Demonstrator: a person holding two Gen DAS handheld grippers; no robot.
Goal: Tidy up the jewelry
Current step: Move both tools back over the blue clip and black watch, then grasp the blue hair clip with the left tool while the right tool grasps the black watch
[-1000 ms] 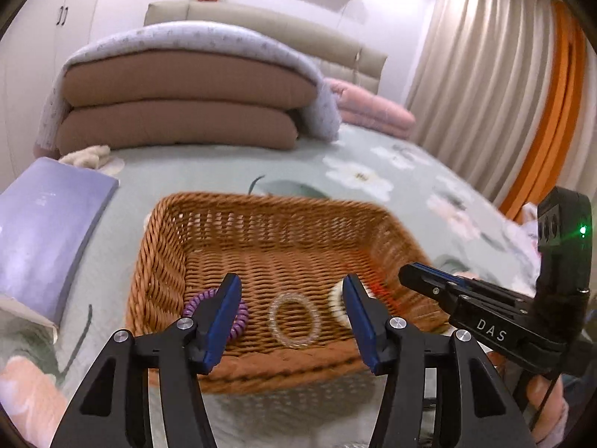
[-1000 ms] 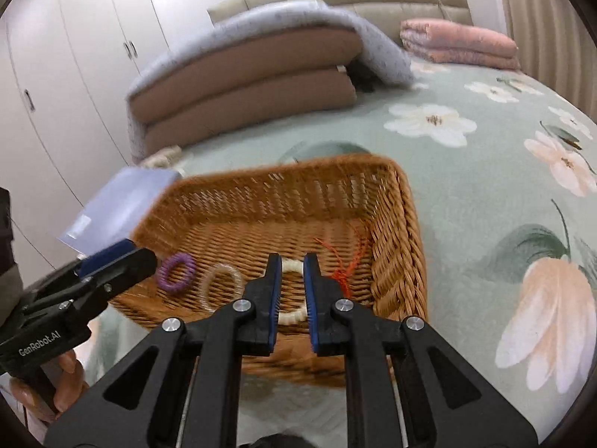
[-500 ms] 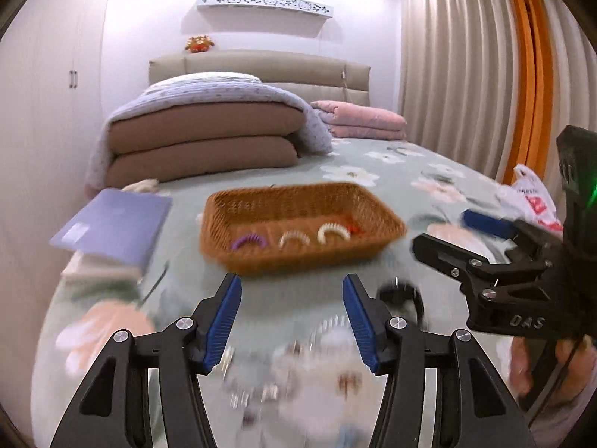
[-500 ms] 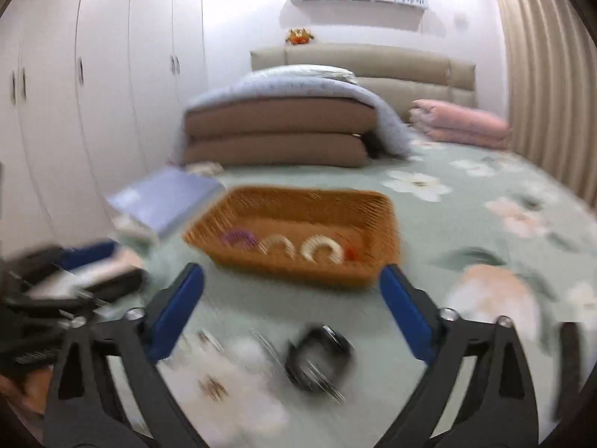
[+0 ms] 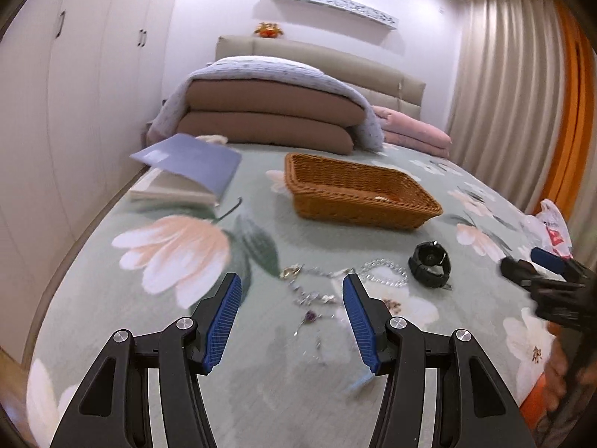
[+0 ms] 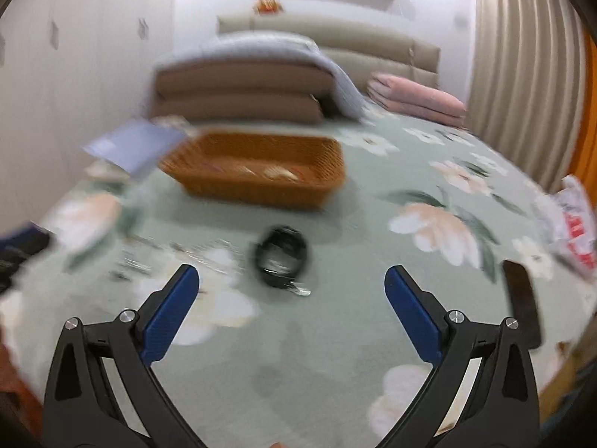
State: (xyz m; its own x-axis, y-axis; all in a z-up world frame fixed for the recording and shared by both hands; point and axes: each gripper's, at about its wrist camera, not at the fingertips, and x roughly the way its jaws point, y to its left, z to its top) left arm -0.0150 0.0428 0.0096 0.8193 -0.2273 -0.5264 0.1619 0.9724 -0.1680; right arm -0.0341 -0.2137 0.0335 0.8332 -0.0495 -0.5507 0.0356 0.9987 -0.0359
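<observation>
1. Above the floral bedspread (image 5: 261,392), the left gripper (image 5: 291,291) and right gripper (image 6: 291,283) hang spread wide, empty.
2. Silver chains (image 5: 321,283) and a black watch (image 5: 429,263) lie before the wicker basket (image 5: 354,201).

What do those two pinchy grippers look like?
Each gripper, left gripper and right gripper, has black angular plastic arms with triangle cut-outs and shiny silver bolts. The flat finger pads are bright blue and ribbed.

Both grippers look the same: left gripper (image 5: 291,287) and right gripper (image 6: 291,280) have matte black angular arms with cut-out triangles, shiny silver screws at the pivots, and ribbed blue pads (image 5: 223,321) lining the jaws.
</observation>
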